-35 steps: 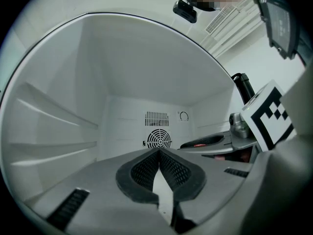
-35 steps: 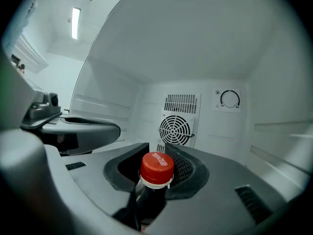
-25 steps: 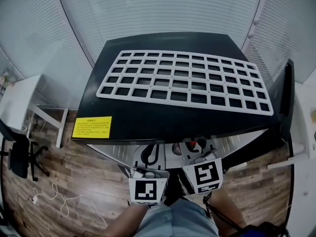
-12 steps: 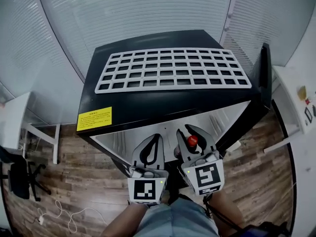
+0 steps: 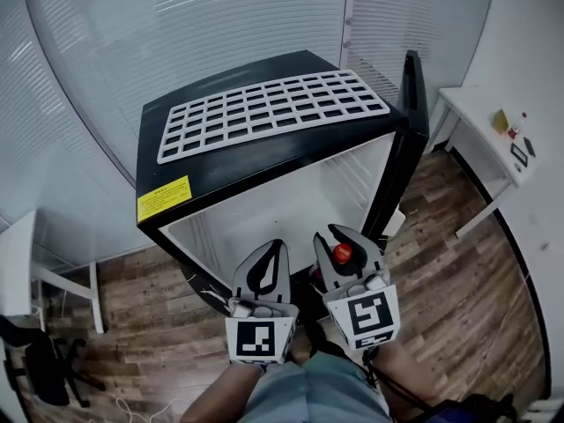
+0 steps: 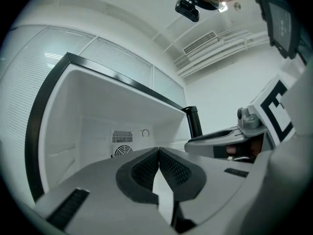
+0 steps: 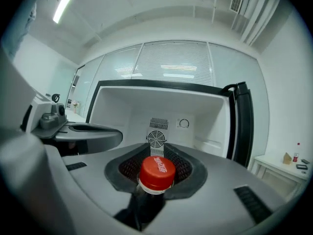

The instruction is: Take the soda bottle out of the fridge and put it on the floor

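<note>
Right tongs (image 7: 156,154) around red-capped soda bottle (image 7: 157,172)

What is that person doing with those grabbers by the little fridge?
A person faces the small black fridge with its door open. The right gripper is clamped on a dark soda bottle with a red cap. The left gripper is shut and empty. The bottle isn't on the wooden floor yet.
</note>
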Demonstrator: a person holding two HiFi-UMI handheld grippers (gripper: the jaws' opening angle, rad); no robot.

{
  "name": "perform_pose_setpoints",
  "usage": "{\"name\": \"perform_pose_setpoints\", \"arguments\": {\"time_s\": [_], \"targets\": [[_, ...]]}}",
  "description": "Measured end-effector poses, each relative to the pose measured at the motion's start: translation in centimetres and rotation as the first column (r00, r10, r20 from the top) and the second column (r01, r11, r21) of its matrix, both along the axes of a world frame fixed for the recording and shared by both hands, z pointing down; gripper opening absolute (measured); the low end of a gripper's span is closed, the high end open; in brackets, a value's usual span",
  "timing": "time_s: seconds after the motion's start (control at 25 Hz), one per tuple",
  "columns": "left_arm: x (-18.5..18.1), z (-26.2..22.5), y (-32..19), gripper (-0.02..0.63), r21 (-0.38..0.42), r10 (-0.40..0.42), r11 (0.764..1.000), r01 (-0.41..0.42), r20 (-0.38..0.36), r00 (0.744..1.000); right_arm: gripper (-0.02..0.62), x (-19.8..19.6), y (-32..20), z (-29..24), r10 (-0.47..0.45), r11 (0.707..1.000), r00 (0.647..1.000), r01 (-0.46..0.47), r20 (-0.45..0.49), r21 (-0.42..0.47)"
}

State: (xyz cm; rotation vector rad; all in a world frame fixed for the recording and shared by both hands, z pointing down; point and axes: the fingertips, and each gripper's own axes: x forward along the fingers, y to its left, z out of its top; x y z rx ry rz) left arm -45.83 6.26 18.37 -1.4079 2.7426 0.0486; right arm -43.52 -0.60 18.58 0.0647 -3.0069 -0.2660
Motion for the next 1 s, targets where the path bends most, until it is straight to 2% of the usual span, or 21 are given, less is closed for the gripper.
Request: {"name": "perform_pose_setpoints", "arguments": {"time_s": [0.16, 0.28, 0.44, 0.52, 0.8, 1.0], "targets": [[2.7, 0.1, 0.1, 0.017, -0.02, 0.076, 0.997, -0.076, 0.022, 0.997, 0.1, 3.6, 0.3, -0.5, 0.075, 0.997, 0.997, -0.075, 0.014, -0.001], [4.8, 0.4, -0.4, 0.017, -0.025, 0.131, 0.991, -0.131, 0.005, 0.991, 0.099, 6.6, 0.1, -0.5, 0.132, 0.991, 0.991, -0.132, 0.0, -0.014], [8.0, 0.6, -1.9, 0.017, -0.011, 0.211, 0.977, -0.211, -0.012, 0.977, 0.1, 10.4, -0.9, -0.3, 0.21, 0.978, 0.978, -0.21, 0.005, -0.009], [9.6, 1.1, -2.9, 0.017, -0.028, 0.247, 0.969, -0.247, -0.009, 0.969, 0.099, 12.5, -1.4, 0.0, 0.244, 0.97, 0.97, -0.244, 0.005, -0.008], [17.3, 0.5, -8.2, 0.017, 0.009, 0.385, 0.923, -0.385, -0.011, 0.923, 0.098, 20.7, -4.4, 0.1, 0.358, 0.933, 0.933, -0.358, 0.028, -0.023], [24.5, 0.1, -12.6, 0.017, -0.011, 0.483, 0.876, -0.483, 0.0, 0.876, 0.098, 28.3, -7.4, -0.4, 0.439, 0.898, 0.898, -0.439, 0.032, -0.017]]}}
